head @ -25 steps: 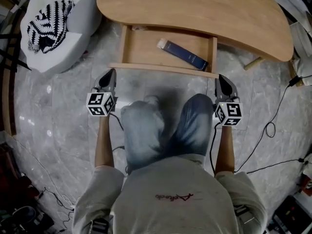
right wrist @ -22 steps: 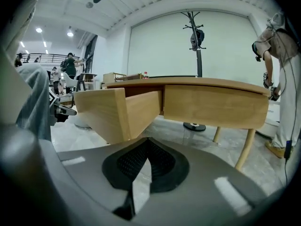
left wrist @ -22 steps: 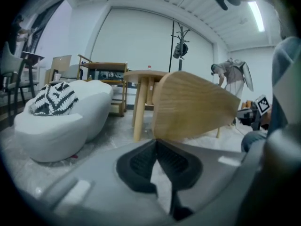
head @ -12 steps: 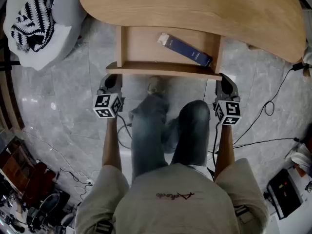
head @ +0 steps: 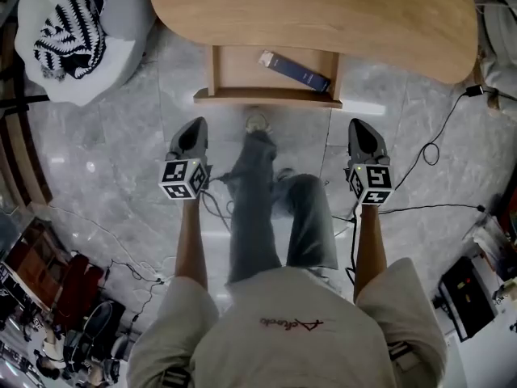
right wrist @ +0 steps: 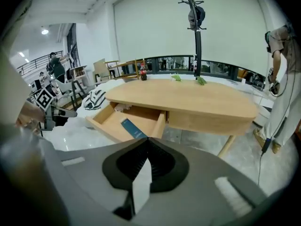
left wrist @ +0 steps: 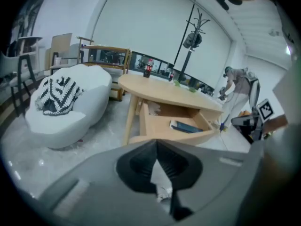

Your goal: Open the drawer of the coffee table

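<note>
Plainly, we find almost no writing that can be read. The red script on the chest of the pale shirt (head: 289,325) is too small to make out. The dark blue box (head: 295,70) shows a white end but no legible print. Each gripper's cube carries only black-and-white square markers.

The drawer (head: 266,97) stands pulled out from under the coffee table (head: 323,10), at the top middle of the head view. It is a shallow open tray of pale wood with straight side walls and a flat front board. The blue box lies slantwise on its floor, toward the right wall. The table is the same light wood, with a smooth, rounded, bean-like top and slim tapered legs.

The left gripper (head: 193,128) and the right gripper (head: 363,126) hang short of the drawer front, clear of it, one on each side of the person's jeans-clad legs (head: 275,208). In the left gripper view the dark ribbed pads (left wrist: 139,166) are pressed together with nothing between them. We see the same in the right gripper view.

Beside the table's left end sits a soft, rounded white seat (head: 121,23) with a black-and-white striped knit (head: 69,35) on it. The floor (head: 105,168) is polished, grey and marble-like, and thin black cables (head: 428,148) trail over it at the right.
</note>
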{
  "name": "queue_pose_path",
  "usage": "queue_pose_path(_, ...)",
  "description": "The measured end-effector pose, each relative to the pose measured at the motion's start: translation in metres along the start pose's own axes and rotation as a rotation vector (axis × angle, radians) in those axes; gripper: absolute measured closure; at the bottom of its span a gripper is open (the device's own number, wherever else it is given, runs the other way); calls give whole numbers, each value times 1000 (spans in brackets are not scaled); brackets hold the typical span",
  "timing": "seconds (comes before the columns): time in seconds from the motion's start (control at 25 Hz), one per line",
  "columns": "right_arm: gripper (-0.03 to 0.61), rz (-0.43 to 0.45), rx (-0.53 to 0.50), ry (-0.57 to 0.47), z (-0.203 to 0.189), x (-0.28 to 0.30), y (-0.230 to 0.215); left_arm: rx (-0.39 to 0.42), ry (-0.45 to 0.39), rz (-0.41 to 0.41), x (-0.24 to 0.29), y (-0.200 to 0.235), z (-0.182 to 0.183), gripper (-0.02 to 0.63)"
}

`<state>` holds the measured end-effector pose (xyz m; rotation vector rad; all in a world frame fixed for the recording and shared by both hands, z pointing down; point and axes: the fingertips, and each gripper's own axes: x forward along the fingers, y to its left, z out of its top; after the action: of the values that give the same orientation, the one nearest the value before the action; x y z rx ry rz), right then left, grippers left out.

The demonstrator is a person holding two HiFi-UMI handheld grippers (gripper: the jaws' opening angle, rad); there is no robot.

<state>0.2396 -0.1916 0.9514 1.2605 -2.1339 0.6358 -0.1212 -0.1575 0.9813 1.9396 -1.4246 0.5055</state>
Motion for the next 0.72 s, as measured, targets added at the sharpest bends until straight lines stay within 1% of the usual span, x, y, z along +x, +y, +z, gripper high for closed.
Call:
queue_pose_path(0.12,574,4,4,-7,42,-41,11,-3,2,-14,-41,-23,38,612)
queue_pose_path(0.32,574,-7,17,-50,115,-114,26,16,-23,-41,-103,-65,111,612)
queue_pose_path(0.56,574,-32,9,-125,205,-179,36,59,-90,-93,-149,-111,208,612)
queue_pose_path(0.72,574,-41,-2,-179,256,-217,42,90,-143,-105,-180,-134,265,612)
